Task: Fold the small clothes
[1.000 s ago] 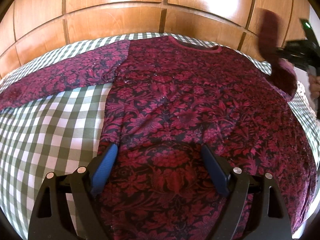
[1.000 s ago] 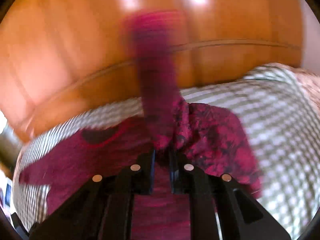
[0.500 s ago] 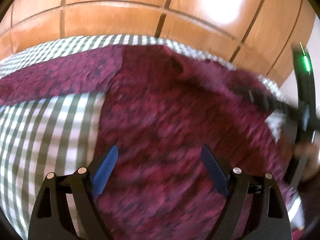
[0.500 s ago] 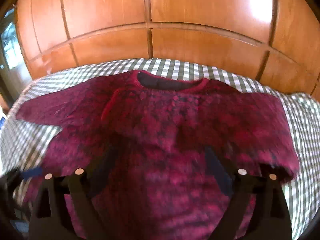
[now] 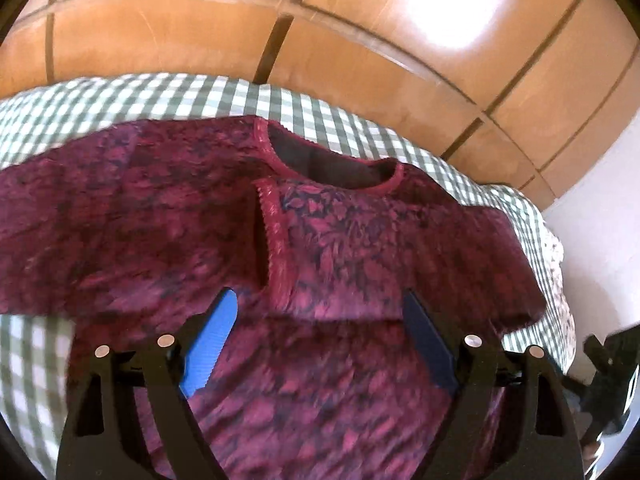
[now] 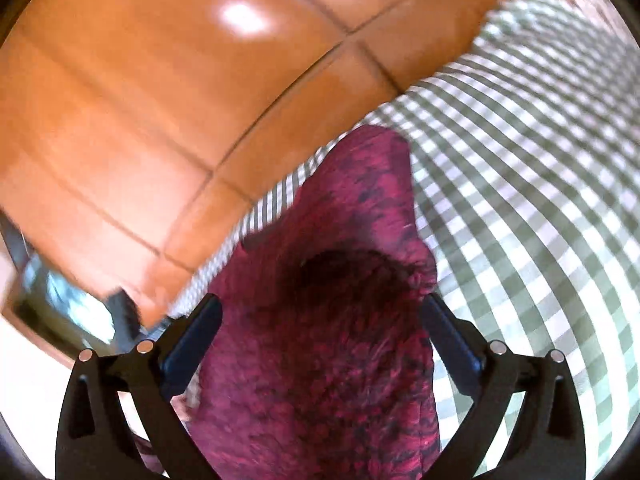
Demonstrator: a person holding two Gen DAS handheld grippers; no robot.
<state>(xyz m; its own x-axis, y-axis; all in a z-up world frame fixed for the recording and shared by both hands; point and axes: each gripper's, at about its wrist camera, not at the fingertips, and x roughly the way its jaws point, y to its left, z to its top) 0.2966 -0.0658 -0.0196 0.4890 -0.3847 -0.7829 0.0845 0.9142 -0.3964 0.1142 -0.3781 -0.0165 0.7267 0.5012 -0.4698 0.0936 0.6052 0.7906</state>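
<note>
A dark red floral top [image 5: 168, 224] lies spread on a green-and-white checked cloth [image 5: 192, 96]. Its right sleeve [image 5: 340, 248] is folded over the chest, below the neckline [image 5: 332, 160]. The left sleeve stretches out to the left. My left gripper [image 5: 316, 340] is open and empty, hovering over the lower body of the top. My right gripper [image 6: 320, 340] is open and empty, with the red fabric [image 6: 340, 320] below and between its blue pads; this view is blurred. The right gripper also shows in the left wrist view [image 5: 612, 380] at the lower right edge.
A glossy wooden panelled wall [image 5: 320, 24] stands behind the checked surface. A white wall [image 5: 600, 208] is at the right. In the right wrist view the checked cloth [image 6: 540, 200] extends to the right, and a dark object [image 6: 60, 292] sits at the far left.
The right gripper carried the sleeve over the chest, let go and opened, then swung away to the right. The left gripper moved up the garment, staying open.
</note>
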